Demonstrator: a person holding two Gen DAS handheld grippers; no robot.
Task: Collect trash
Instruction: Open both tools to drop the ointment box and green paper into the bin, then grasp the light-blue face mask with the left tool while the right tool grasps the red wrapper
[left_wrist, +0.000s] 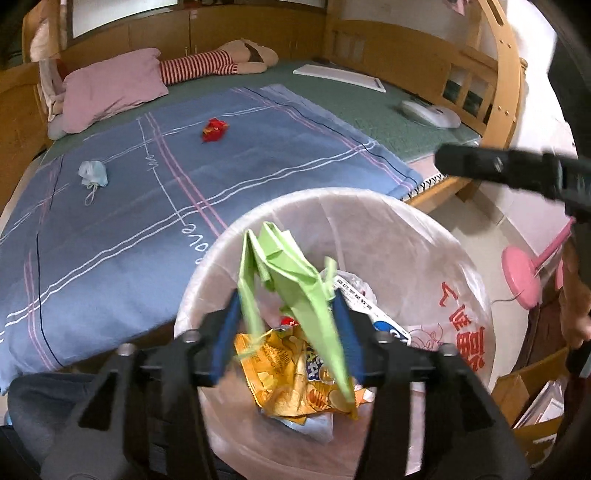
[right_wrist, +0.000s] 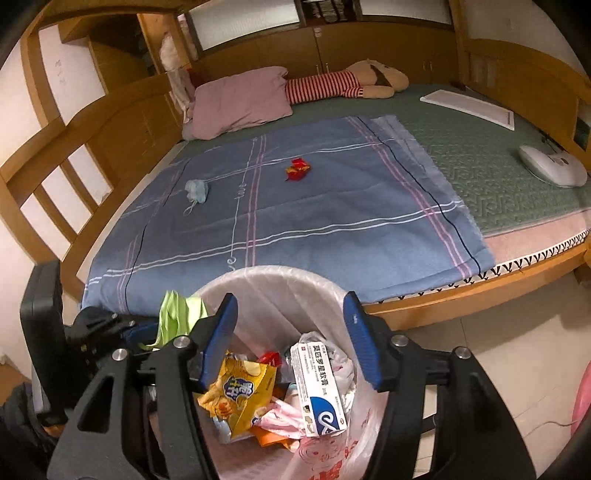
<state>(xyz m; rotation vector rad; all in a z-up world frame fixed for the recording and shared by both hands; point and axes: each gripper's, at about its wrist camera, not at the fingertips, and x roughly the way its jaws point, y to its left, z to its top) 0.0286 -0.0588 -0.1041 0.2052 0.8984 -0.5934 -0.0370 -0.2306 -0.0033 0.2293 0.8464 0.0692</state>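
Note:
A folded green paper hangs blurred between the blue pads of my left gripper, which stand wide and open around it, right over the lined trash bin. Inside the bin lie a yellow snack bag and a white medicine box. My right gripper is open above the same bin with nothing between its fingers. The green paper shows at its left. On the blue blanket lie a red wrapper and a crumpled blue face mask.
The bin stands on the floor against the wooden bed's front edge. At the far end of the bed lie a pink pillow, a striped plush doll, a white board and a white device. A pink lamp base stands right.

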